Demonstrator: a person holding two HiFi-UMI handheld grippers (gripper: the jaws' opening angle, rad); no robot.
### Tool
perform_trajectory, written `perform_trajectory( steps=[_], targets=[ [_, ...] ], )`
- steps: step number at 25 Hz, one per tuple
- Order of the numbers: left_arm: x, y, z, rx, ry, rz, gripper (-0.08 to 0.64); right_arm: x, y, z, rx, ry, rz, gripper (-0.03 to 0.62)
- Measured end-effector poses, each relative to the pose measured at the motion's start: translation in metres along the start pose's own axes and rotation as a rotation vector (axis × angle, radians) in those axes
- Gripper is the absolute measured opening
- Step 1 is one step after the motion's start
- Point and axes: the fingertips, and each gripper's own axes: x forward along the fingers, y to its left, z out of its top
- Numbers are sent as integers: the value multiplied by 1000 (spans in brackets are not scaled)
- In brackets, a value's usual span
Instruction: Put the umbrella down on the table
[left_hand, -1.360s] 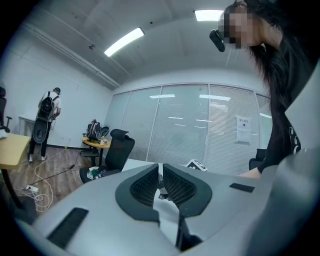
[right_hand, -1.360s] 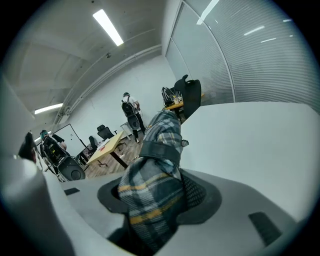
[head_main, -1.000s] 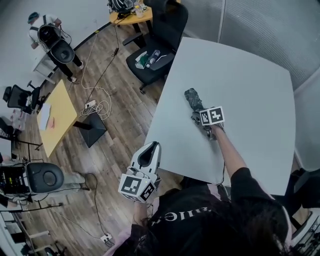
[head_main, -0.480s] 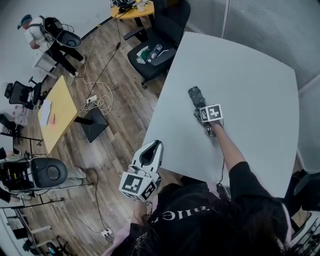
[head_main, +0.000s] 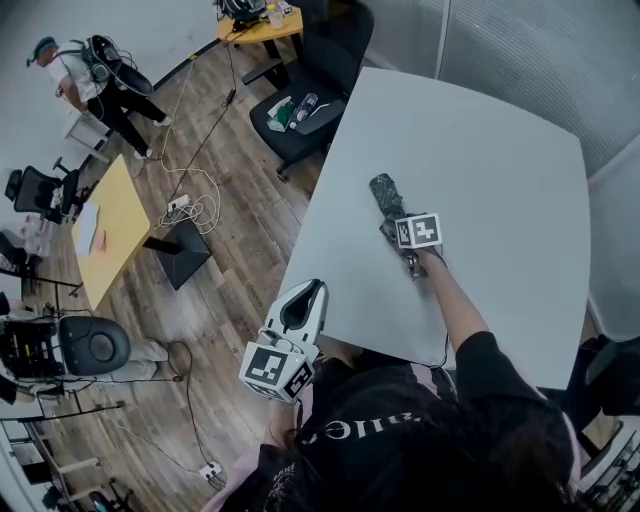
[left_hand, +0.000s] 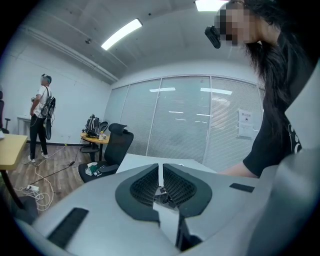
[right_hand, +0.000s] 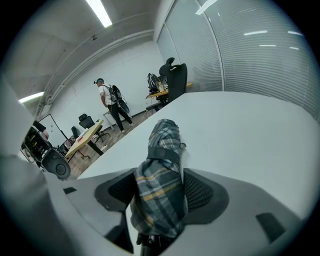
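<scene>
My right gripper (head_main: 398, 225) is opening its jaws around the folded umbrella (right_hand: 161, 175) lying on the table (head_main: 500, 170). It looks soft and light, best gripped mid-bundle. My left gripper (left_hand: 161, 187) is closed and empty.

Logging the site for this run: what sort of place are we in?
Most likely an open office or lab workspace: a black swivel chair, a yellow desk on wood flooring, and blind-covered glass partition walls.
</scene>
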Motion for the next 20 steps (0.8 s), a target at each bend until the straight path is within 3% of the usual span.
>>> perform_trajectory(
  steps=[5, 9, 20],
  targets=[
    [-4, -5, 2, 2, -6, -27, 29, -39, 9, 14, 55, -131, 17, 270],
    [-11, -11, 2, 8, -5, -66, 29, -74, 22, 15, 93, -215, 38, 230],
    [-51, -6, -3, 18, 1, -140, 29, -173, 97, 4, 104, -406, 105, 175]
  ],
)
